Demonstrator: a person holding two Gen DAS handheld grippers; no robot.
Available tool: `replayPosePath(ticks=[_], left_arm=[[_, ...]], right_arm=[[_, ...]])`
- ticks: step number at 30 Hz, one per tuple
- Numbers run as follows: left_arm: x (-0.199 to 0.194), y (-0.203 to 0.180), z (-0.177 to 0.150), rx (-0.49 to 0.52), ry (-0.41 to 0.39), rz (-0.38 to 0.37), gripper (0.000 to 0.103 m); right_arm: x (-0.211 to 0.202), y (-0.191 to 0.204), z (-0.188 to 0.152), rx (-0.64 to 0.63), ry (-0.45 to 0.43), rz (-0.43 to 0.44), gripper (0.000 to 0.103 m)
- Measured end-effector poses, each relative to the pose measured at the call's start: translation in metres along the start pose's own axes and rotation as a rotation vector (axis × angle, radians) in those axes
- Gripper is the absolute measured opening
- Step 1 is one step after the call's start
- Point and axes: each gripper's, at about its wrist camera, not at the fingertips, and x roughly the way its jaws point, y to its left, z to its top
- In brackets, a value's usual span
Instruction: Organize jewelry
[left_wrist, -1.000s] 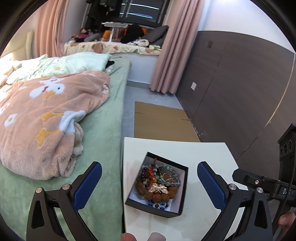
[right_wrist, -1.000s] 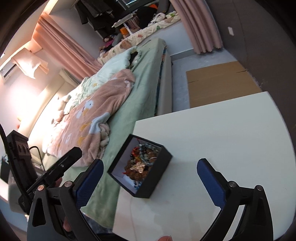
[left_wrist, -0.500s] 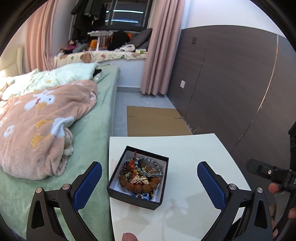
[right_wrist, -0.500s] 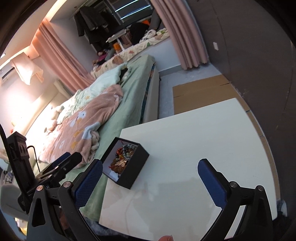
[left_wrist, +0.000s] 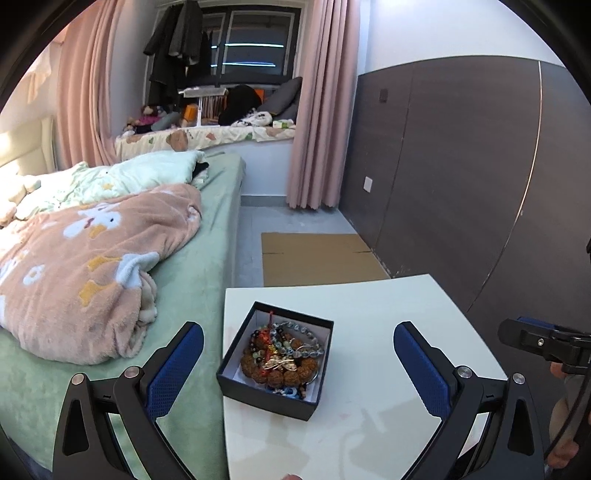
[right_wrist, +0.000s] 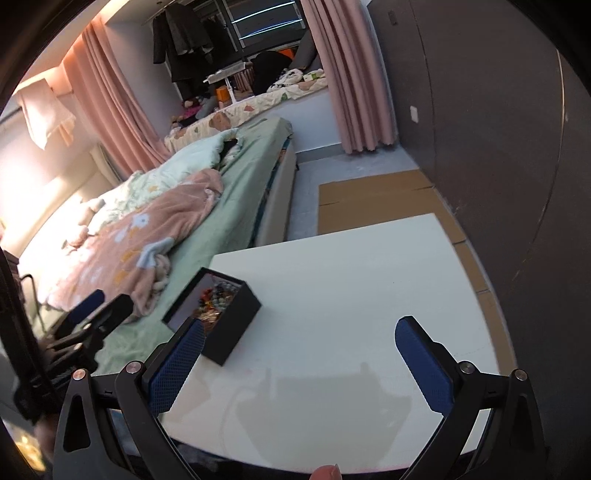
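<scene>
A black open box (left_wrist: 275, 393) holds a heap of bead bracelets (left_wrist: 282, 360), brown, green and multicoloured. It stands near the left edge of a white table (left_wrist: 384, 310). My left gripper (left_wrist: 298, 338) is open and empty, above and in front of the box. In the right wrist view the box (right_wrist: 229, 325) sits at the table's (right_wrist: 354, 280) left side, its near corner behind my left finger. My right gripper (right_wrist: 299, 334) is open and empty over the bare table. The left gripper (right_wrist: 98, 310) shows there at the far left.
A bed (left_wrist: 192, 280) with a green sheet and a pink fleece blanket (left_wrist: 85, 266) runs along the table's left side. Flattened cardboard (left_wrist: 317, 258) lies on the floor beyond the table. A dark panelled wall (left_wrist: 461, 177) stands to the right.
Both grippers have pulled back and risen from the table. The box looks smaller and farther away in both views. Both grippers stay open.
</scene>
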Motion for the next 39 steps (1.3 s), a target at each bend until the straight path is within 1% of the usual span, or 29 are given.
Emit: replayPosePath(ticks=[4,11,24,39], left_arm=[[0.001,-0.007,-0.001,0.011,-0.007,-0.004,0.103],[-0.001,-0.013,-0.002,0.018,-0.022,-0.011,0.103],[-0.003,-0.013,-0.001,0.015,-0.021,-0.015,0.103],[-0.008,-0.010,0.002,0.005,-0.039,-0.013,0.103]], right_arm=[[-0.006,-0.002,0.000,-0.008,-0.008,-0.012,0.103],[-0.011,-0.005,-0.002,-0.001,-0.012,-0.004,0.103],[-0.015,-0.001,0.000,-0.015,-0.006,-0.010,0.103],[-0.019,0.002,0.001,-0.025,-0.009,-0.013,0.103]])
